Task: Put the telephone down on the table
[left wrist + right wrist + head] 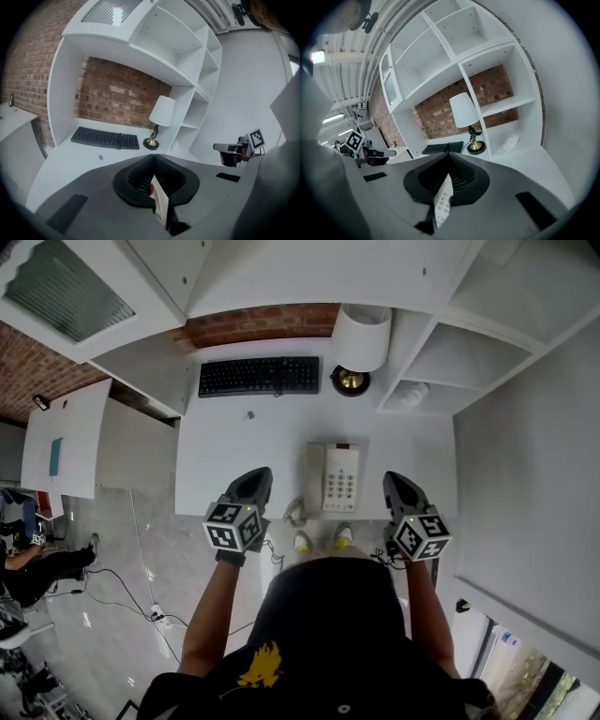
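Looking at the left tongs (257,474) and right tongs (398,480): both are clenched on nothing, hanging either side of the telephone (334,477). It lies flat between them near the front edge of the counter (234,456), touching neither. Its long axis runs away from the person, and the right tongs look a touch nearer. I'd call it put down already. Further back sit a keyboard (259,376) and a lamp (360,338). The shelves (487,343) look bare, except for a small whitish thing (410,395) in the low cubby.

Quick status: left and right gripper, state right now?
Left gripper: closed, holding nothing.
Right gripper: closed, holding nothing; the telephone lies on the table, apart from both.
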`<action>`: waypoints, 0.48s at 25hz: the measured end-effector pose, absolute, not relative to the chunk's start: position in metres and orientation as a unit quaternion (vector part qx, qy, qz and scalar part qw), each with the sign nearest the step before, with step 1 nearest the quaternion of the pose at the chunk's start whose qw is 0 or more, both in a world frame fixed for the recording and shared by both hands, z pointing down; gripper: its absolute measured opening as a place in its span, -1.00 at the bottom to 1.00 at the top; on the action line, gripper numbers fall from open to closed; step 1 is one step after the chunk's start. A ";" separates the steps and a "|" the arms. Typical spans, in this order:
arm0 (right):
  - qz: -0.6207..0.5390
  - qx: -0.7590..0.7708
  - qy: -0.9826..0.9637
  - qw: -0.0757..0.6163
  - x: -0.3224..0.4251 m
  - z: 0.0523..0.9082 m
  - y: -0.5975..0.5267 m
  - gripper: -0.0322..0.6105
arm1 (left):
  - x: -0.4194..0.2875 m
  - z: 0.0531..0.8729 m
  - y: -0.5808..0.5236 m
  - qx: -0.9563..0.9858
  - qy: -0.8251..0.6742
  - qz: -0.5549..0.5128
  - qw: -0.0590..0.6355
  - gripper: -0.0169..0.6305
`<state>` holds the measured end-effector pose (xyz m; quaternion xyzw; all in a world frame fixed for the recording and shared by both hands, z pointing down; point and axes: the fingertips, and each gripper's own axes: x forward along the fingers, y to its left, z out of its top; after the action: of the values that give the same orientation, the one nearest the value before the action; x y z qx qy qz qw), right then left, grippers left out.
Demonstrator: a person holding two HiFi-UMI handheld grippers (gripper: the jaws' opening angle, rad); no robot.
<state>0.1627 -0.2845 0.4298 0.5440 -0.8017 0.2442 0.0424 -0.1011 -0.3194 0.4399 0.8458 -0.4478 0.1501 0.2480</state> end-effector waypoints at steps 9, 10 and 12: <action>0.207 0.561 -0.799 0.059 0.172 0.406 -0.288 -0.90 | -0.103 0.403 -0.335 0.847 -0.469 0.109 0.226 -0.90; 0.207 0.564 -0.797 0.062 0.173 0.407 -0.288 -0.90 | -0.103 0.402 -0.334 0.847 -0.470 0.107 0.224 -0.90; 0.206 0.567 -0.795 0.064 0.176 0.406 -0.287 -0.90 | -0.103 0.400 -0.334 0.846 -0.473 0.104 0.222 -0.90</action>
<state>0.1758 -0.2866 0.4064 0.5669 -0.7952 0.2057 0.0636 -0.1028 -0.3339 0.4004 0.8465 -0.4726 0.1037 0.2223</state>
